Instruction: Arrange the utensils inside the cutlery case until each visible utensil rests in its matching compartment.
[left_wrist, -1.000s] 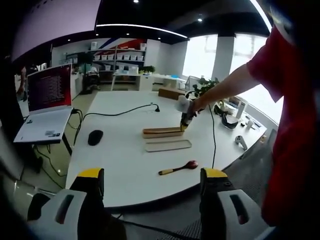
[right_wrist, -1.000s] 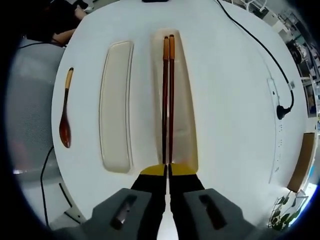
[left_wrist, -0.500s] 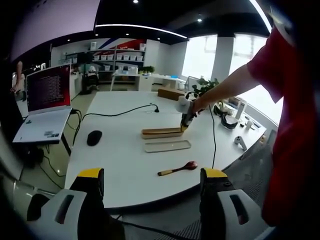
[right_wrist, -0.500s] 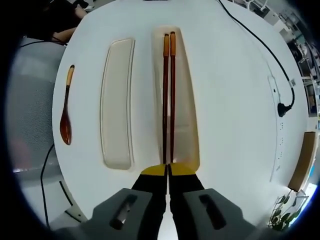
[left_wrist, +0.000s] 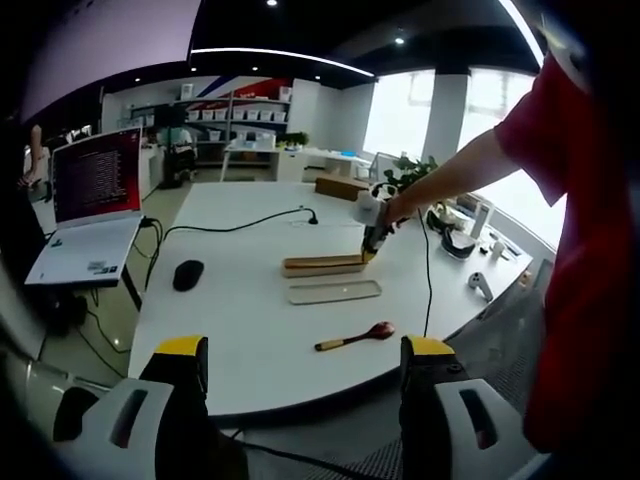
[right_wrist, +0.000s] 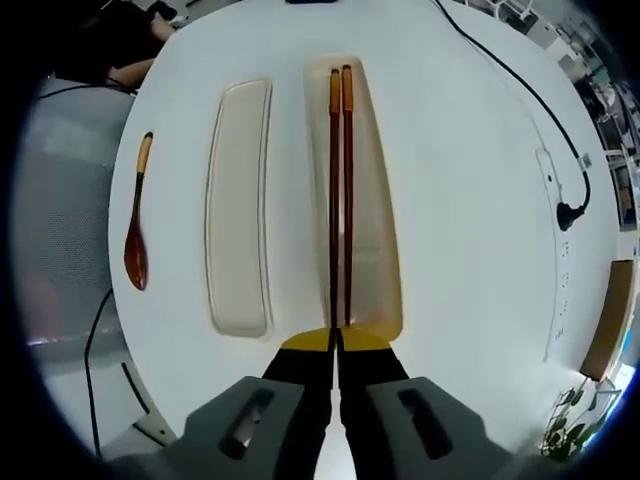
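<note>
In the right gripper view my right gripper (right_wrist: 336, 340) is shut on the near ends of two dark red chopsticks (right_wrist: 340, 200). They lie lengthwise inside the wooden cutlery case (right_wrist: 380, 250). The pale case lid (right_wrist: 238, 200) lies flat on the left of the case, and a red wooden spoon (right_wrist: 137, 240) rests further left near the table edge. In the left gripper view my left gripper (left_wrist: 305, 350) hangs open off the table's near edge, far from the case (left_wrist: 322, 265), the lid (left_wrist: 335, 291) and the spoon (left_wrist: 355, 336). A person's hand holds the right gripper (left_wrist: 368, 252) at the case's right end.
On the round white table (left_wrist: 250, 320) lie a black mouse (left_wrist: 188, 275) and a black cable (left_wrist: 240, 225). A laptop (left_wrist: 95, 205) stands on a stand at the left. A person in a red sleeve (left_wrist: 570, 200) stands on the right. A plug (right_wrist: 568, 215) sits right of the case.
The right gripper view has drifted slightly. The chopsticks' near ends have spread a little apart. The left gripper has stayed still.
</note>
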